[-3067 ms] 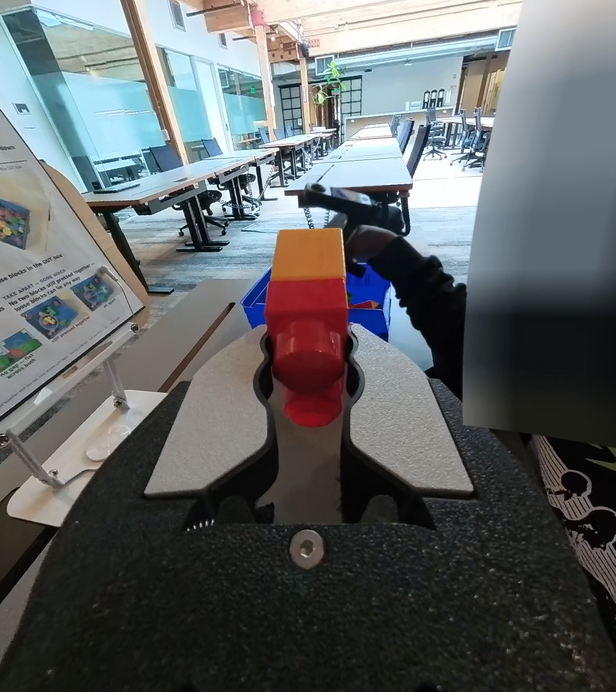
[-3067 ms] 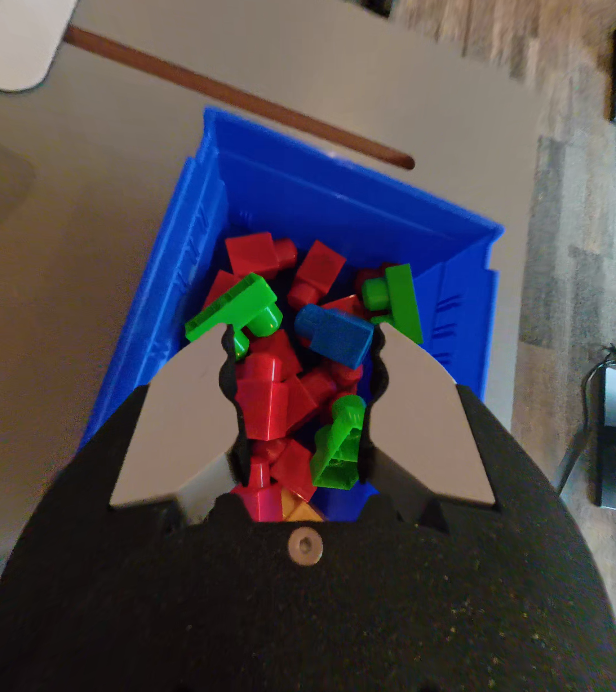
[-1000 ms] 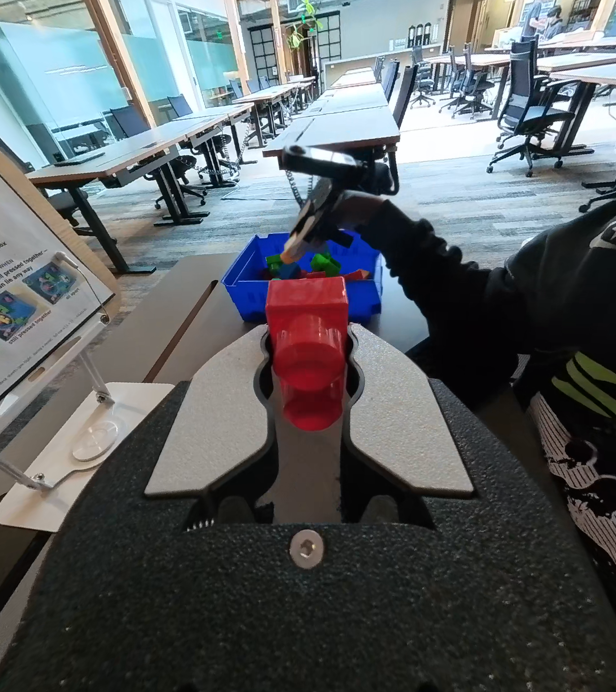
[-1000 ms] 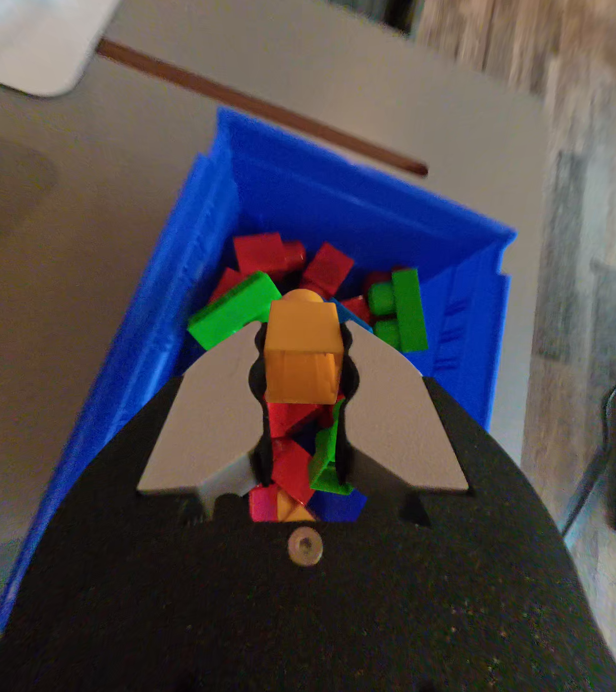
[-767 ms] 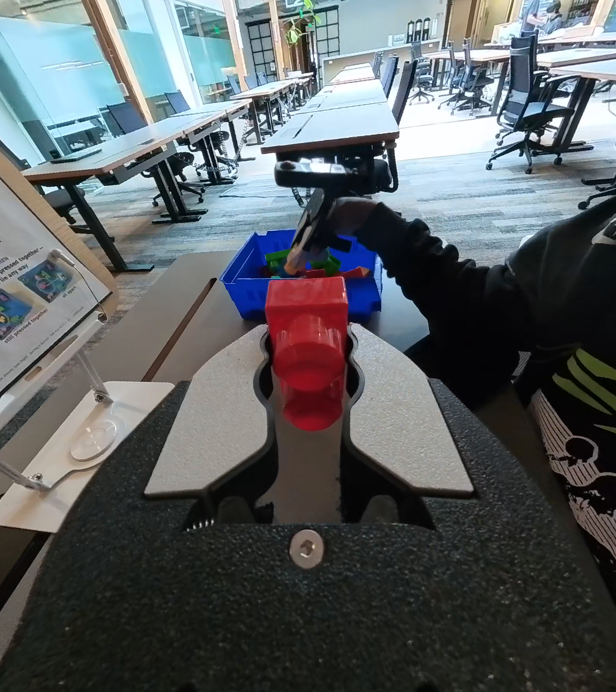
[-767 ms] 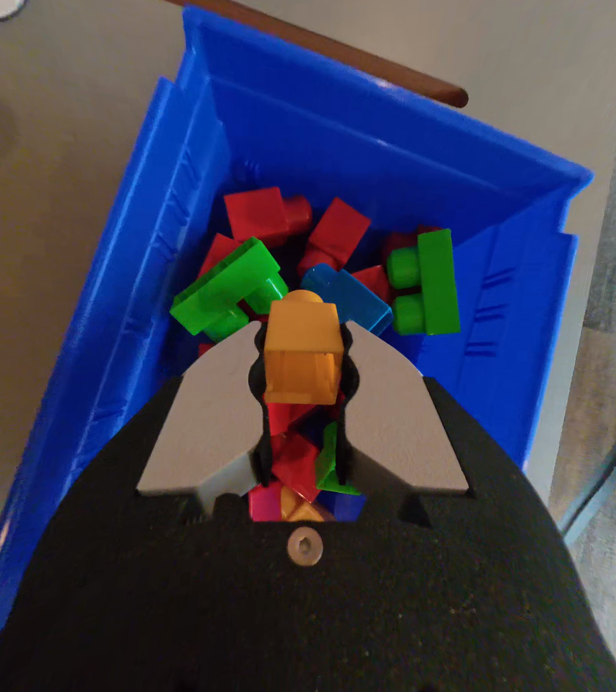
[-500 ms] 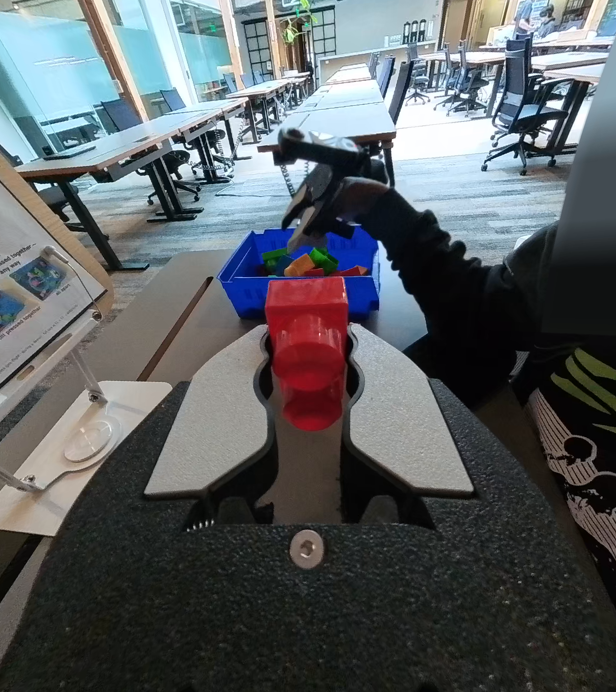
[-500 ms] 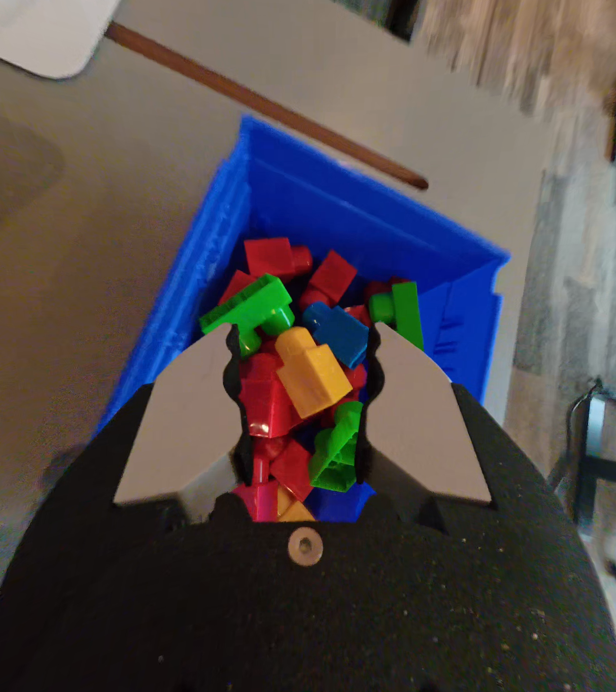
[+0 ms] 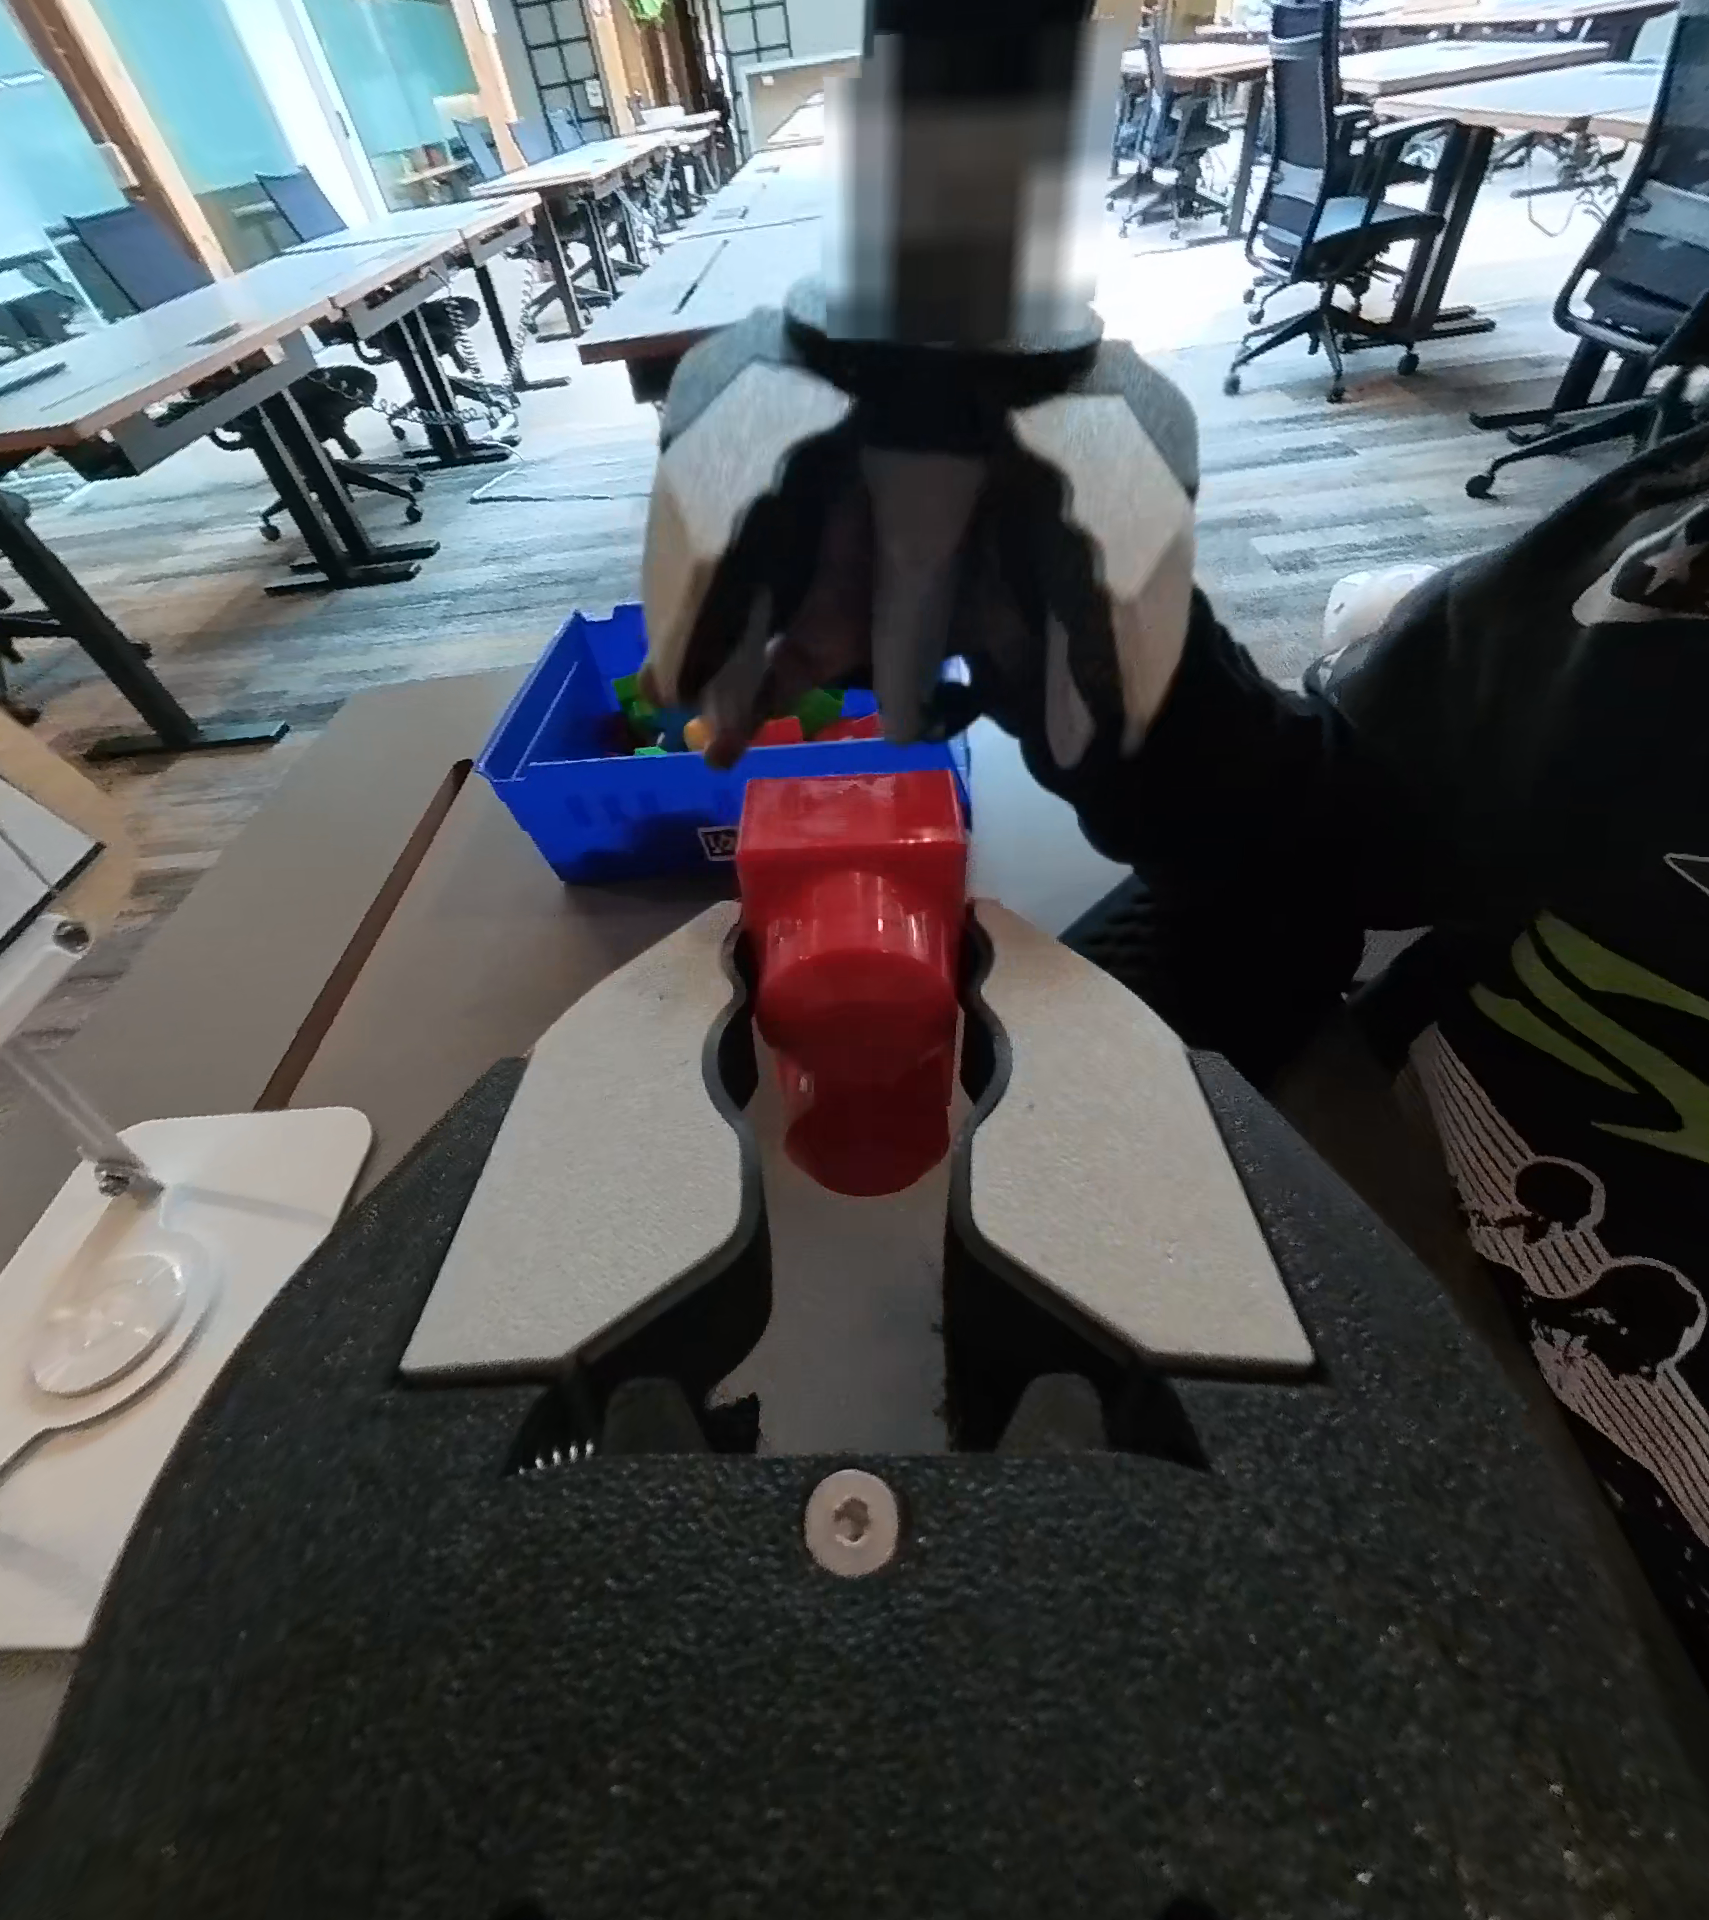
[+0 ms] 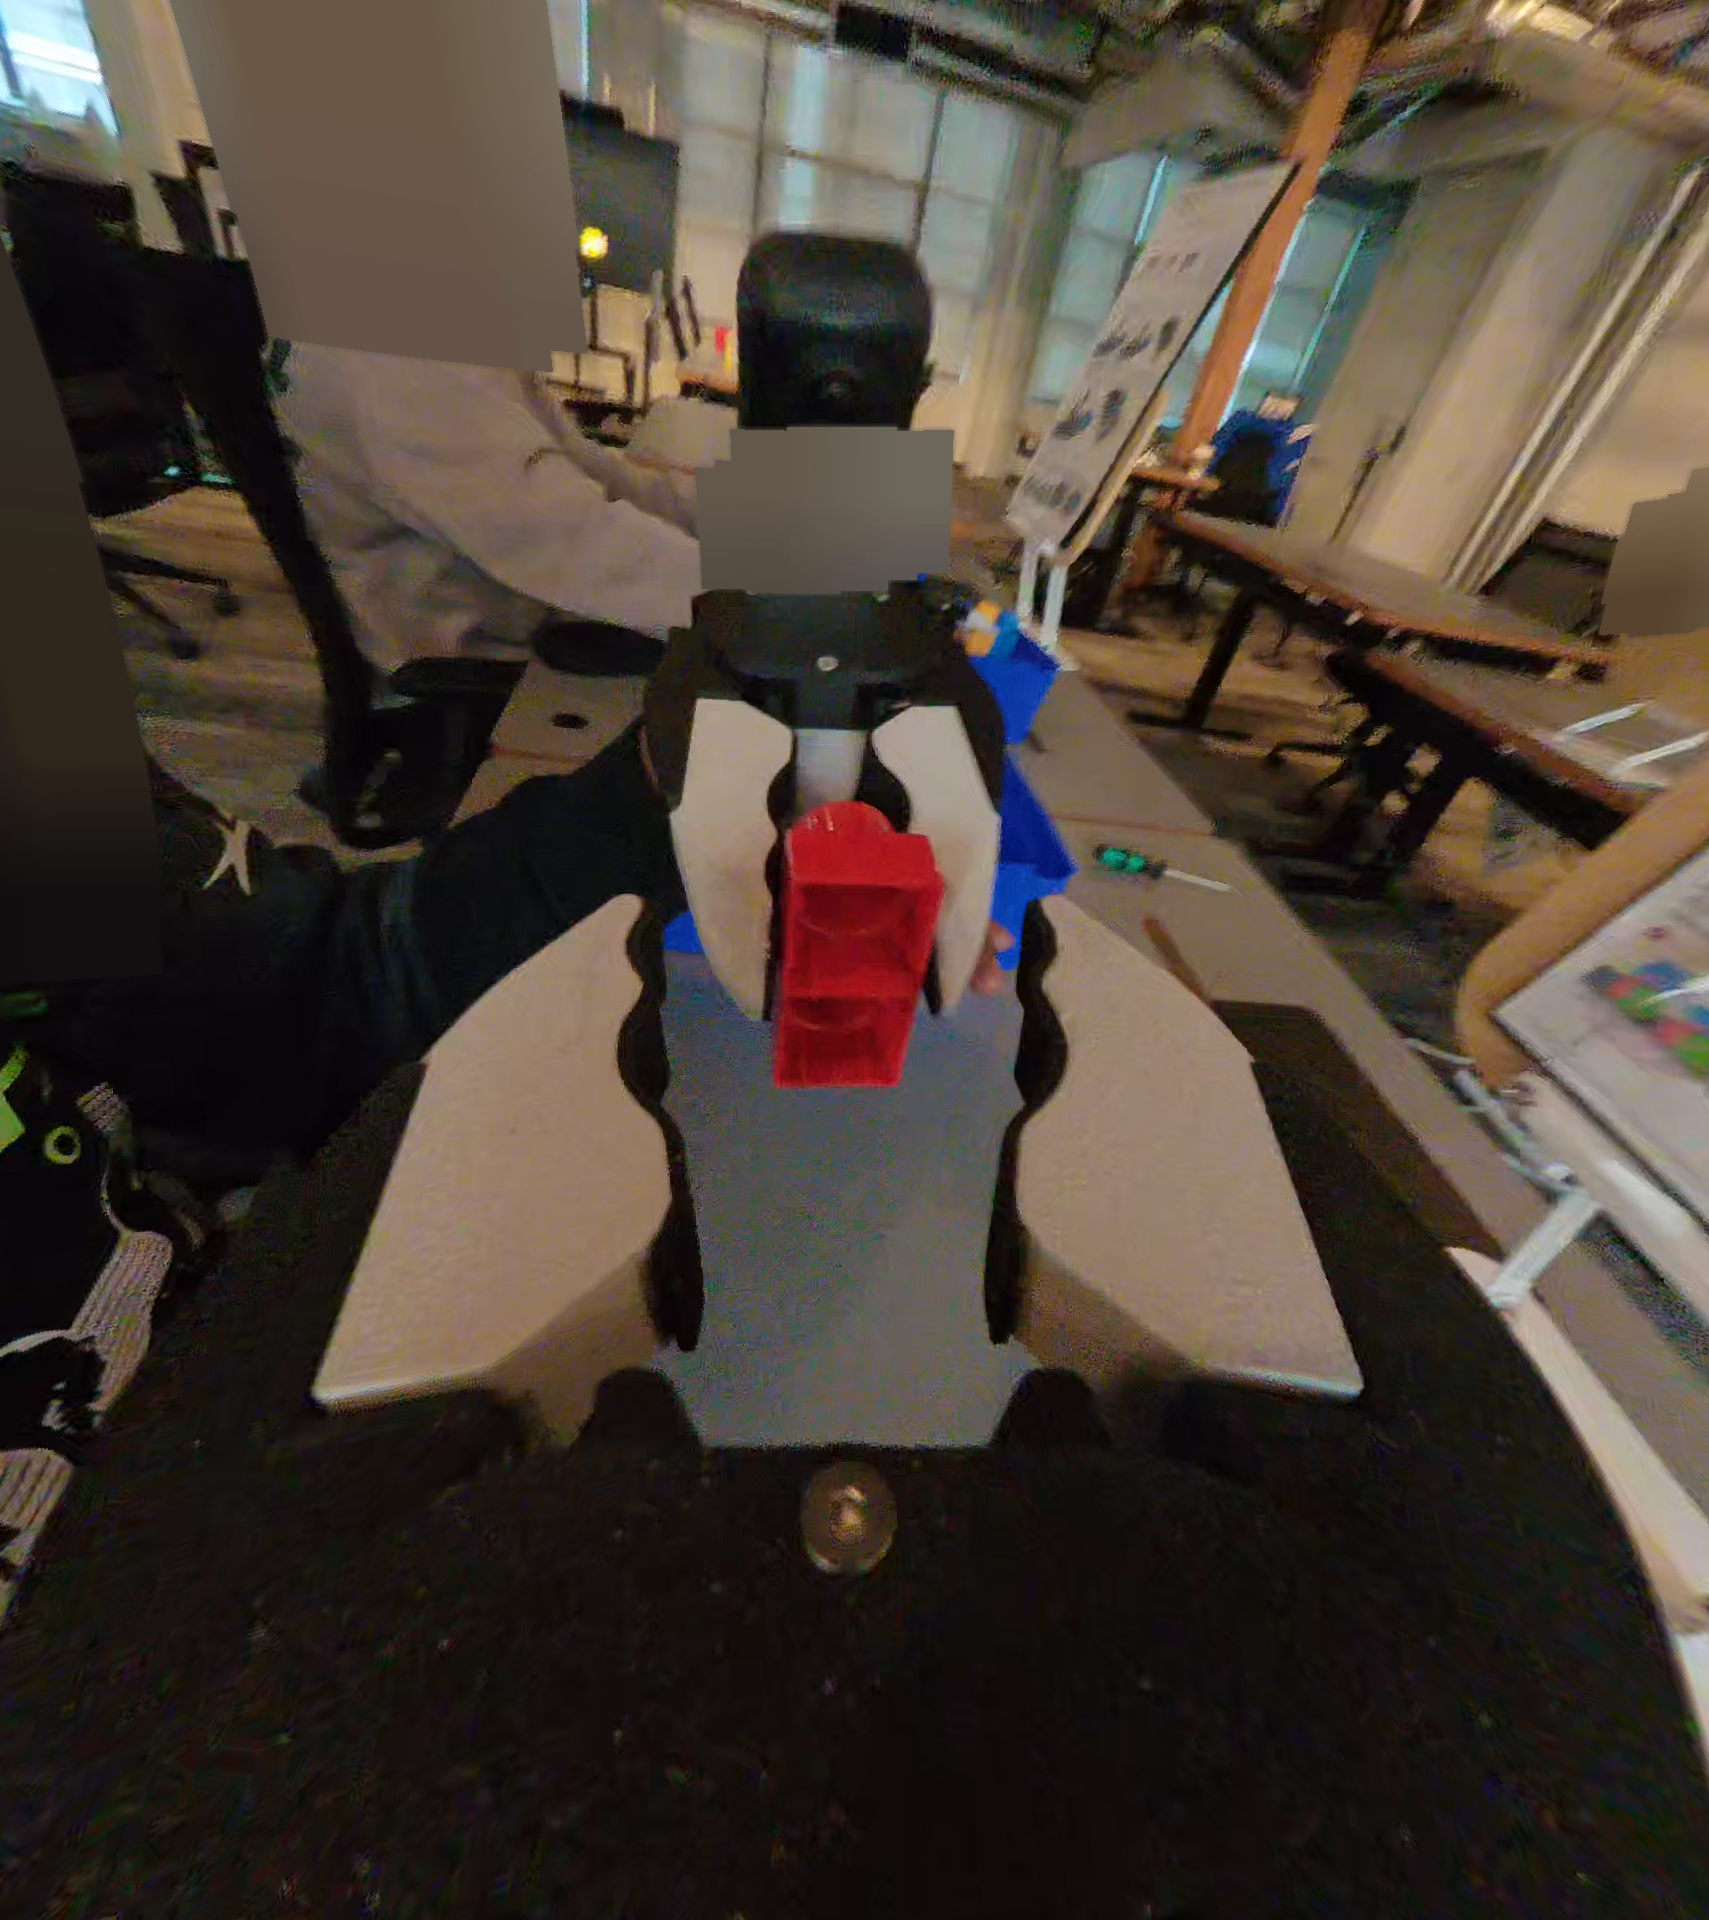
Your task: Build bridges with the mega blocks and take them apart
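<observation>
Red is the colour of the block [image 9: 852, 935] that your left gripper [image 9: 855, 1023] holds tight between its two fingers. The block has two bumps that face back at the camera, and its open underside points out toward your other gripper. Use this red block as your landmark.

Left of the red block, a white stand base [image 9: 117, 1340] lies on the table [image 9: 393, 935] and holds up a picture sheet. Behind the block sits the blue bin [image 9: 611, 810], with more red, green and orange blocks inside.

Just past the red block, your right gripper [image 10: 845, 1122] faces it with its fingers spread wide and nothing in them. The free end of the block is right in front of that gap.

To do this step well, I think you should keep the left gripper steady and the block straight. Bring the right gripper in slowly, close on the free end only, and do not bump the left fingers [image 10: 725, 883].
</observation>
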